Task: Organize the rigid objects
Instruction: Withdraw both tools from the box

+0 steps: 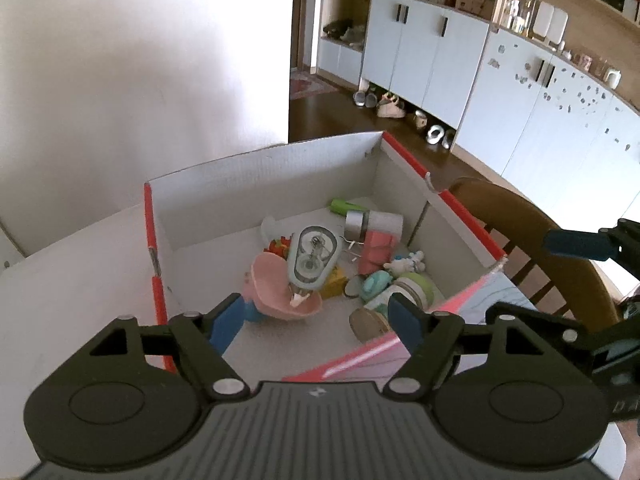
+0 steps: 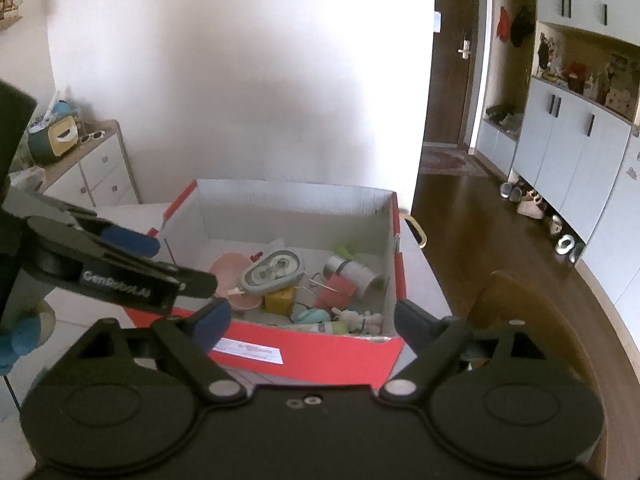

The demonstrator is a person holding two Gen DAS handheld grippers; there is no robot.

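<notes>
A red and white cardboard box (image 1: 264,160) (image 2: 320,348) stands open on a white table (image 1: 60,280). Several small things lie in it: a grey-blue correction tape dispenser (image 1: 314,258) (image 2: 272,272) leaning on a pink bowl (image 1: 272,288) (image 2: 228,268), a pink stapler-like block (image 1: 376,252) (image 2: 338,286), a silver and white cylinder (image 1: 374,222) (image 2: 352,272), a yellow block (image 1: 336,280) (image 2: 280,298) and a small white figure (image 1: 406,264) (image 2: 356,318). My left gripper (image 1: 316,320) hovers open over the box's near corner, empty. My right gripper (image 2: 312,320) is open and empty before the box's red front wall.
A wooden chair (image 1: 520,216) (image 2: 540,320) stands to the right of the table. A white drawer unit (image 2: 96,168) with clutter on top is at the back left. Pale blue cabinets (image 1: 520,100) line the right wall, with shoes (image 1: 390,108) on the floor below.
</notes>
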